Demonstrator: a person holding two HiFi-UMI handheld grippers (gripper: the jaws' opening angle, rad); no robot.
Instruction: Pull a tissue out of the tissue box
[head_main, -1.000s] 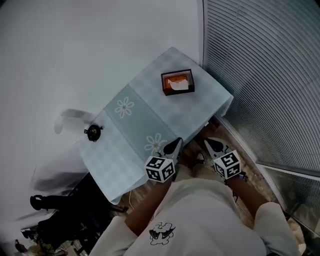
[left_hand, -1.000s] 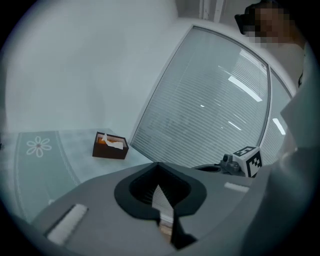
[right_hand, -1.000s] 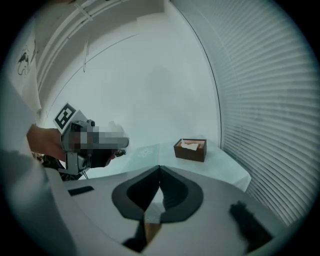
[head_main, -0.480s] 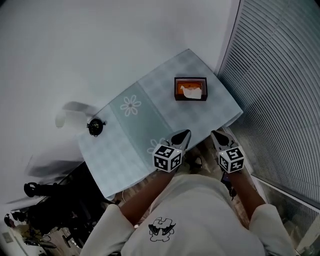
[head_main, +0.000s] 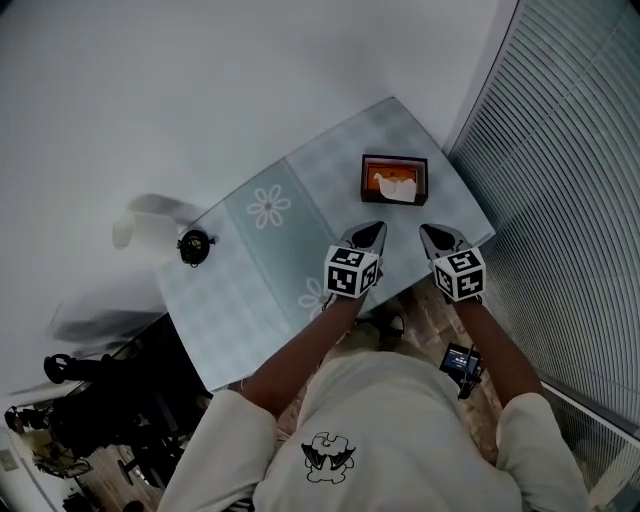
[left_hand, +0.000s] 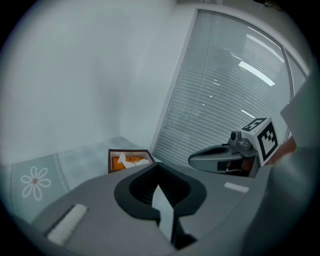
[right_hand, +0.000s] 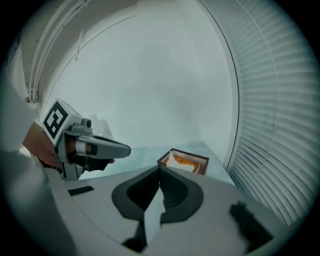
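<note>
Plainly, we have not begun the pull itself.

From the head view, the box sits at the far end of the table, close to the corner by the blinds. A white tissue stands out of its open top. Our left gripper and right gripper hang side by side over the table's near edge. Both point toward the box and are short of it, and neither touches box or tissue.

From the left gripper view, its jaws stand together, tips meeting, with nothing between them. The box lies ahead and a little to the left, the tissue poking up from it. The right gripper shows off to the side.

From the right gripper view, these jaws are likewise pressed together and empty. The box lies beyond the tips, slightly to the right and apart from them, with the tissue's peak in plain sight.

We judge that no part of the task is done yet. What remains is to close the gap, part one pair of jaws, pinch the raised tissue and draw it up and clear. The other gripper may need to steady the box, since a light box could lift along with the tissue.
</note>
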